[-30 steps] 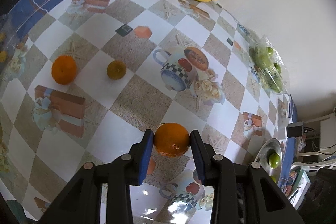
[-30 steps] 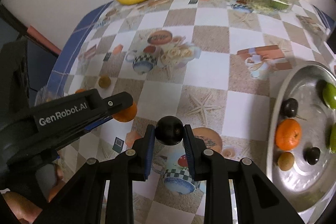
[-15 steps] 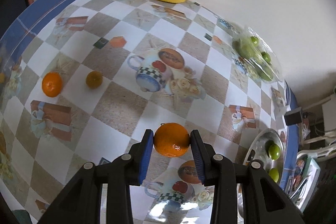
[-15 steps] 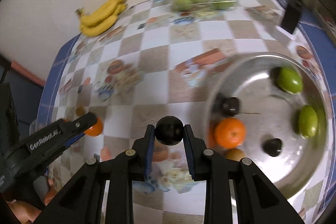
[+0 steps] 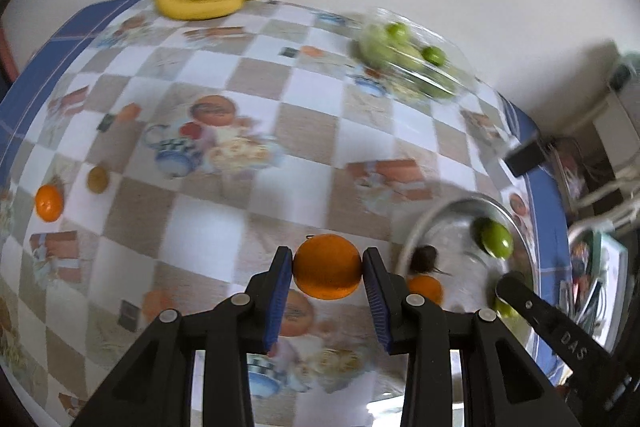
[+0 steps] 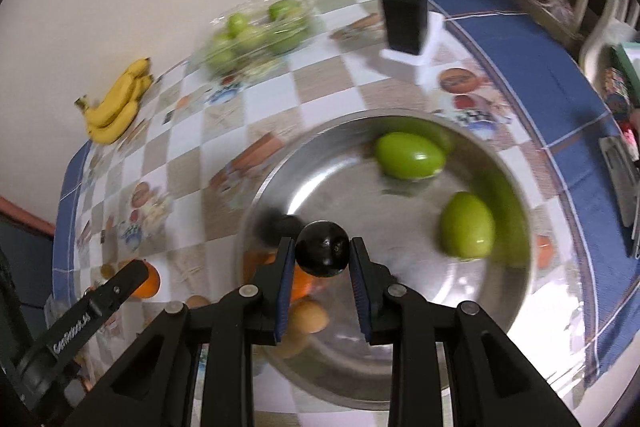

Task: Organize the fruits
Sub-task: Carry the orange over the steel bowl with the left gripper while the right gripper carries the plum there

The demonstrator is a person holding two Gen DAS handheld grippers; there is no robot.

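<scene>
The left gripper [image 5: 327,267] is clamped on a round orange fruit [image 5: 327,265], held above the chequered tablecloth [image 5: 208,239] just beside the shiny round metal bowl [image 5: 416,231]; the right gripper [image 6: 322,254] pinches a small glossy black round fruit [image 6: 322,253] over that bowl [image 6: 400,355], where two green oval fruits [image 6: 410,155] lie apart.

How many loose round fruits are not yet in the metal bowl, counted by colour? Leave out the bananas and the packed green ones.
Orange: 2 (held orange in the left gripper; loose orange on the tablecloth)
Brown: 1 (brown fruit on the tablecloth)
Dark: 1 (dark fruit in the right gripper)
Total: 4
</scene>
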